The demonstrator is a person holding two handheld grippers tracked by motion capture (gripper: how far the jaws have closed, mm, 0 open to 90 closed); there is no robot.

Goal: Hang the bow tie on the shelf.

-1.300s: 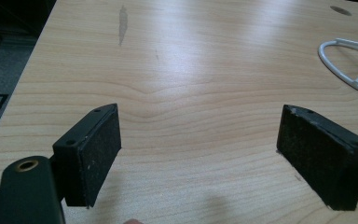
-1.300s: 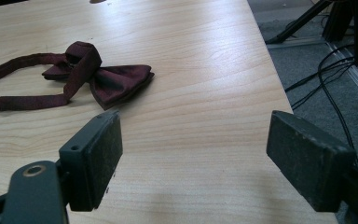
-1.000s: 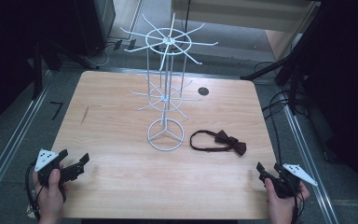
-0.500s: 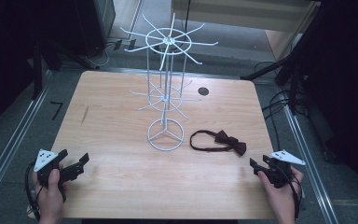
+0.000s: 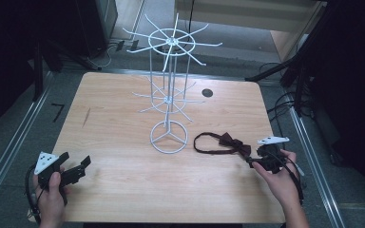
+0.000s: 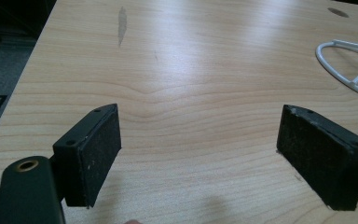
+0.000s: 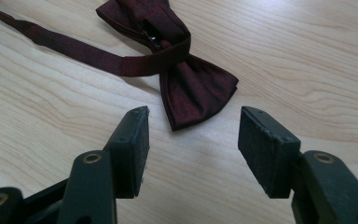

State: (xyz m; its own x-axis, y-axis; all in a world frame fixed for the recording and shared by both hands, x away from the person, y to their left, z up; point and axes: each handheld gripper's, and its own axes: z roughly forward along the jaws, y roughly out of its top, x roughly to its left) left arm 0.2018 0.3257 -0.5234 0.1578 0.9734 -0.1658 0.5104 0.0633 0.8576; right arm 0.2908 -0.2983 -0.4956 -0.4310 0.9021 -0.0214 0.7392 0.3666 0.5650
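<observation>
Rack (image 5: 170, 85) stood mid-table (image 5: 123, 190), white wire, two tiers of spokes on a ring base; using it as the reference. Bow tie (image 5: 228, 141) lay flat on the wood just right of the rack base, dark maroon, its strap looped back toward the base ring without clearly touching it. Right gripper (image 5: 254, 160) sat right of the rack at the tie's outer end, low over the table, held by the right hand (image 5: 280, 180). In the right gripper view its jaws were spread moderately wide with nothing between them, the tie's near wing tip (image 7: 196, 93) just ahead of the gap, pads clear of the fabric. Left gripper (image 5: 78, 168) was well left of the rack, near the front edge, in the left hand (image 5: 52, 197). Its jaws stood wide apart and empty over bare wood; the rack's base ring (image 6: 349, 65) showed at the far right of its view. Small dark hole (image 5: 207, 92) in the tabletop behind-right of the rack.
</observation>
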